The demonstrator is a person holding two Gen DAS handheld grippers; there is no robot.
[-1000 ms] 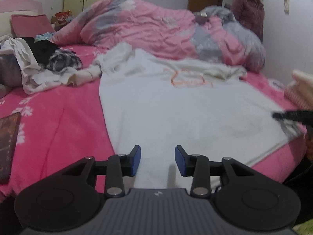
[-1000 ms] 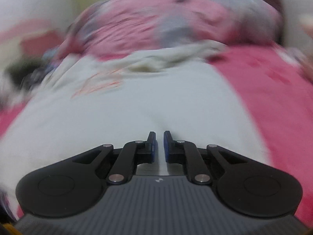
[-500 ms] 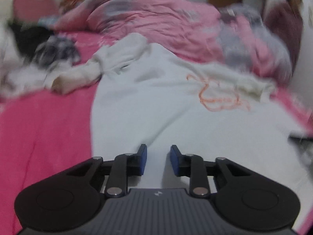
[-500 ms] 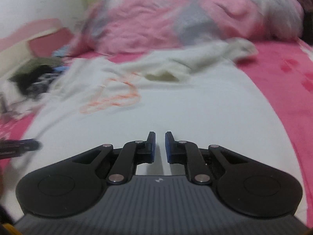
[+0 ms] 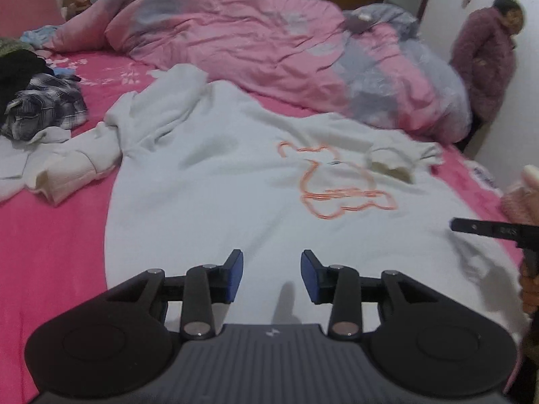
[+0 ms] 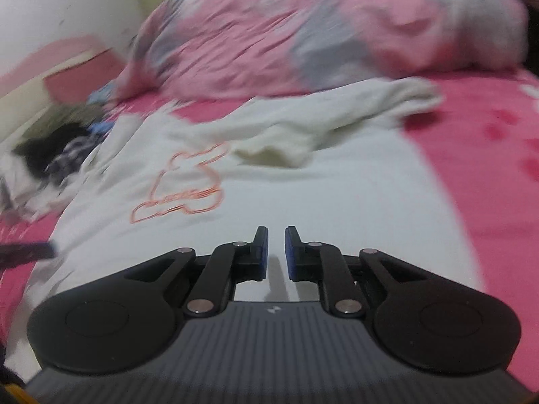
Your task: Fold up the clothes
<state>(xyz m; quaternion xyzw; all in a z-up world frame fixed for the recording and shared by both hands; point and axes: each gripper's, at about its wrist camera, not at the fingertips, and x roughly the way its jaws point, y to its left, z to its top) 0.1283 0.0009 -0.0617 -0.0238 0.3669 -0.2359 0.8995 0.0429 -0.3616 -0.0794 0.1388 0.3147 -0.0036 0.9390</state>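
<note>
Two grippers are over the bed, and neither has hold of anything. Your left gripper [image 5: 271,276] hovers above the near hem of the white sweatshirt [image 5: 219,181], its blue pads [image 5: 235,274] spread wide with bare cloth showing between them. Your right gripper [image 6: 276,252] sits low over the same sweatshirt [image 6: 337,195], fingers drawn close but with a narrow slit of daylight left, nothing pinched. The sweatshirt lies flat, front up, on the hot-pink bedsheet [image 5: 50,235], an orange outline print [image 5: 337,181] on its chest. One sleeve [image 5: 77,165] trails off to the left, its cuff on the sheet; the other sleeve [image 5: 401,158] is bunched at the far right. Behind it a pink-and-grey duvet [image 5: 269,50] is heaped across the bed. A pile of dark and plaid clothes [image 5: 40,101] sits at the left edge. A person in a purple coat [image 5: 485,64] stands by the white wall. The right wrist view is blurred.
</note>
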